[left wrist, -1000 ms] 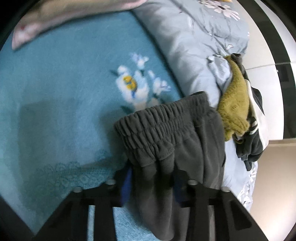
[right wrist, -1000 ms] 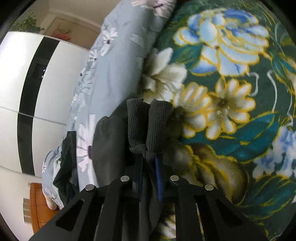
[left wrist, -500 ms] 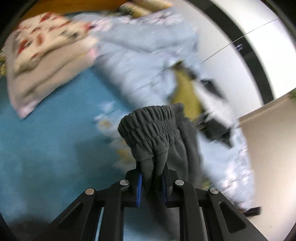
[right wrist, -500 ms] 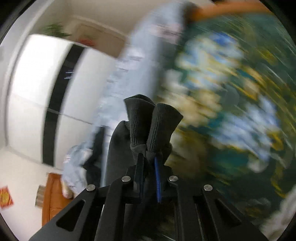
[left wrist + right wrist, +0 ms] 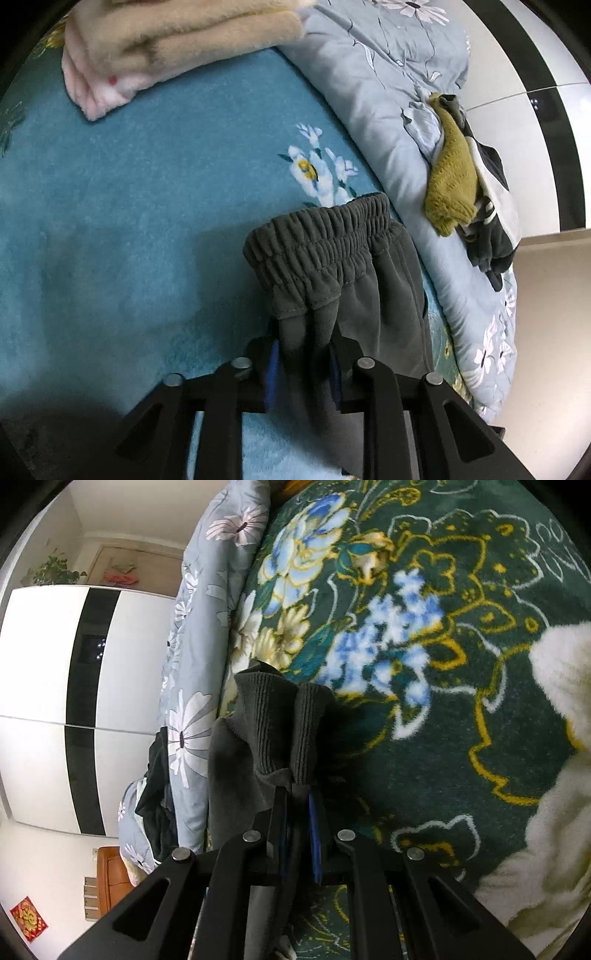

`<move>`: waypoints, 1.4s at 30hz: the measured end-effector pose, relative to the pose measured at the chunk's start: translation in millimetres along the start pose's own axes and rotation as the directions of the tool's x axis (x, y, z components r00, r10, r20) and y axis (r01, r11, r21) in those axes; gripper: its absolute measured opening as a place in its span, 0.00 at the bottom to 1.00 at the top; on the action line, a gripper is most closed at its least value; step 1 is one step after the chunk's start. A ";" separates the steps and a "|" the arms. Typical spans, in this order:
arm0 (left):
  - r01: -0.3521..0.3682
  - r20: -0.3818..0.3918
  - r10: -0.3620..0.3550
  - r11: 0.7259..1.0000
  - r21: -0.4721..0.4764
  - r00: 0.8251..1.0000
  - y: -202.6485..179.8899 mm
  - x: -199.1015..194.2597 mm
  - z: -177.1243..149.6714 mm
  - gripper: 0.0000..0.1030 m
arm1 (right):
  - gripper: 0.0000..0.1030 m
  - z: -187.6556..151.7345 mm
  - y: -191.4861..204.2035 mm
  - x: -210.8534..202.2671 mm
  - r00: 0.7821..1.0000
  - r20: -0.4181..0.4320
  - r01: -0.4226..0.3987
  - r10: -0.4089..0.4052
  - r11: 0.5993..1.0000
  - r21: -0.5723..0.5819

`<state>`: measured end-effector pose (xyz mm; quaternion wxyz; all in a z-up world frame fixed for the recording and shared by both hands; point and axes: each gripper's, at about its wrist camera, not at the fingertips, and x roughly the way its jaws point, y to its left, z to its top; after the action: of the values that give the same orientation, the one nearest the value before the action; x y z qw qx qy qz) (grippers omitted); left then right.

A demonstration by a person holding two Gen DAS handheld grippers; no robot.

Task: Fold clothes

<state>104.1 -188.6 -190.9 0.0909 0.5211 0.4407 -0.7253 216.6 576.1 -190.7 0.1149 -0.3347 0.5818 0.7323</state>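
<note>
Grey trousers are held at both ends. Their gathered elastic waistband point(image 5: 325, 240) rests on the teal blanket in the left wrist view. A bunch of fabric just below it fills the gap of my left gripper point(image 5: 304, 350), whose jaws are opening while the blue pads still touch the cloth. In the right wrist view the two ribbed leg cuffs point(image 5: 273, 716) stick up together above my right gripper point(image 5: 297, 805), which is shut on them. The trouser legs hang down out of sight behind the fingers.
A teal floral blanket point(image 5: 129, 221) carries a folded beige and pink blanket point(image 5: 166, 40) at its far end. A grey-blue flowered quilt point(image 5: 376, 74) holds a mustard knit point(image 5: 450, 177) and dark clothes. Something white and fluffy point(image 5: 561, 738) lies on a dark green flowered blanket point(image 5: 461, 720).
The left jaws squeezed narrow on the fabric half a second ago and now stand wider. Both views swung up and back down over the bed. The right grip on the cuffs is unchanged.
</note>
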 end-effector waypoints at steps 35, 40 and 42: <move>0.109 -0.180 -0.045 0.926 0.363 0.983 -98.9 24.0 -89.7 0.47 | 0.15 -279.1 210.1 90.5 0.886 -0.227 -0.164 -0.403 0.185 -0.969; 0.118 -0.191 -0.052 0.929 0.351 0.980 -96.7 23.2 -86.2 0.49 | 0.19 -297.7 208.9 86.7 0.858 -0.285 -0.245 -0.427 0.146 -0.958; 0.106 -0.168 -0.051 0.934 0.340 0.984 -93.1 19.0 -83.1 0.49 | 0.25 -293.1 210.1 83.7 0.862 -0.308 -0.259 -0.403 0.173 -0.950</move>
<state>96.9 -66.0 -161.7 -0.0666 0.5663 0.3319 -0.7515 141.1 223.0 -109.0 -0.2455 -0.5329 -0.0370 0.8090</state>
